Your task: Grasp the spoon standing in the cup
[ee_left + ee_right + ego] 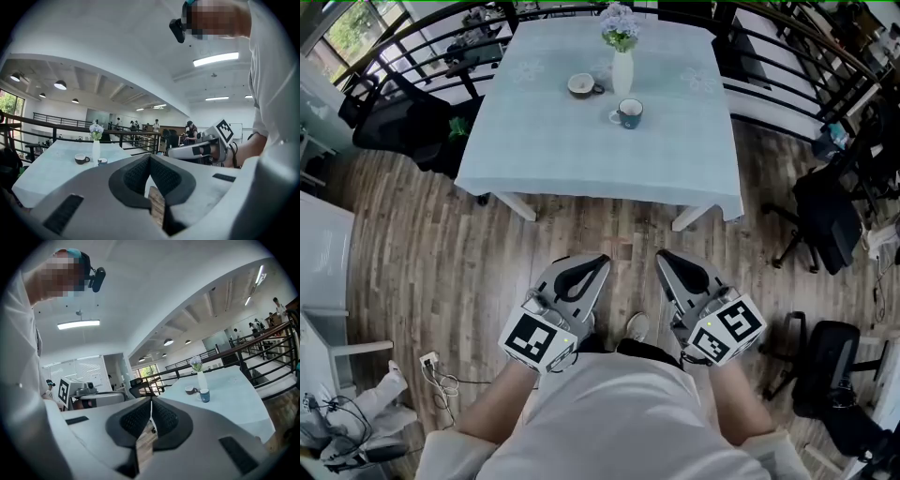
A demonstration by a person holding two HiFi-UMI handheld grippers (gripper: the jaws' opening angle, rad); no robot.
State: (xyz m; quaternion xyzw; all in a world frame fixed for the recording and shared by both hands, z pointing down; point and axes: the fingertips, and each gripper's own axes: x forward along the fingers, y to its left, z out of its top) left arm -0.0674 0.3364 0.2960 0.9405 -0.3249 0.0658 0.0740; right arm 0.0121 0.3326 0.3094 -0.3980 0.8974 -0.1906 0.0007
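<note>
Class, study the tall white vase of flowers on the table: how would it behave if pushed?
The vase is tall and narrow with flowers on top, so it probably tips rather than slides. It looks smooth, perhaps ceramic, so likely slippery and breakable. The blue cup stands close beside it, so a fall might strike that.

The spoon cannot be made out in the blue cup (628,113), too small in every view; a black chair (832,361) at lower right runs off the head view's edge
</note>
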